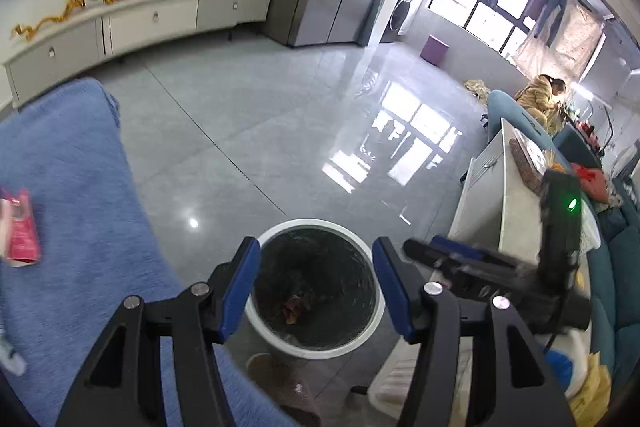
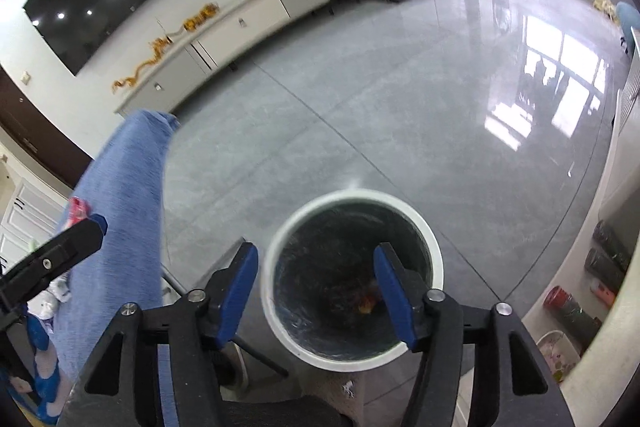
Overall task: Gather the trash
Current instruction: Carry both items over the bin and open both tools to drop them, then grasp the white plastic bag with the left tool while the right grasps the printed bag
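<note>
Both grippers' fingers (image 1: 240, 279) (image 2: 390, 283) apart, empty, poised above white bin (image 1: 276, 337) (image 2: 276, 311)

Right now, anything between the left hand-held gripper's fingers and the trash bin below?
No. In the left wrist view the left hand-held gripper is open and empty, and only air separates it from the trash bin, which has a scrap at the bottom.
</note>
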{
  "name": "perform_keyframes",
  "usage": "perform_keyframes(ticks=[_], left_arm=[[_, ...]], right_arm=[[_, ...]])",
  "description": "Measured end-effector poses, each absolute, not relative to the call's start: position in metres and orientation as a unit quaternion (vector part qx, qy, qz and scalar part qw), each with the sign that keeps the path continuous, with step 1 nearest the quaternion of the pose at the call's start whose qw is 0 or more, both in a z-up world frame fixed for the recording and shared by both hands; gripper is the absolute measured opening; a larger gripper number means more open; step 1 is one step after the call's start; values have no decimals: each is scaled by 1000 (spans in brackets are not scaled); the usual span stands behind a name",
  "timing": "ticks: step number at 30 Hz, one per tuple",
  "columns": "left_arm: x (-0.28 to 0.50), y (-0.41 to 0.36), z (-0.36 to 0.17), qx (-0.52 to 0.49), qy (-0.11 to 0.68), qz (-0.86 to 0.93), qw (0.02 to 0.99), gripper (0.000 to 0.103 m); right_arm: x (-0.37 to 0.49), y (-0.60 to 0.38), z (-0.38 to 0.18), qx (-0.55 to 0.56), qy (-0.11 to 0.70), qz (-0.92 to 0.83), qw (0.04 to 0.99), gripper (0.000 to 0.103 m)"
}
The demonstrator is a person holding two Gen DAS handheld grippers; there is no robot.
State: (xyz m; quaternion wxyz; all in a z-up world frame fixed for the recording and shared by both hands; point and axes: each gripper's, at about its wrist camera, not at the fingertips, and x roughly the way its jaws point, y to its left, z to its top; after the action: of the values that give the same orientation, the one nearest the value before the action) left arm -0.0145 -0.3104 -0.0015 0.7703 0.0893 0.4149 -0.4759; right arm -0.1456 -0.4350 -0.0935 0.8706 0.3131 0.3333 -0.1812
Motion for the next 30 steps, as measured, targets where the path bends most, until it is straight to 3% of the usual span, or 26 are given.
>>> perform_keyframes(ticks=[6,9,21,30], left_arm=[[-24,-256,30,87,378,-463,797,57],[-24,-221,44,79,362,-447,814,57],[5,-43,76,5,299,-339,892,57],[39,61,57,-15,307,-255,917,57]], right_arm=[[-165,-405,-39,276,274,-187,902,93],[-174,-387,-12,262,239,-183,917,103],[-170,-304,73,171,132,-131,967,103],[-122,-256,71,148,167,-49,974,103]])
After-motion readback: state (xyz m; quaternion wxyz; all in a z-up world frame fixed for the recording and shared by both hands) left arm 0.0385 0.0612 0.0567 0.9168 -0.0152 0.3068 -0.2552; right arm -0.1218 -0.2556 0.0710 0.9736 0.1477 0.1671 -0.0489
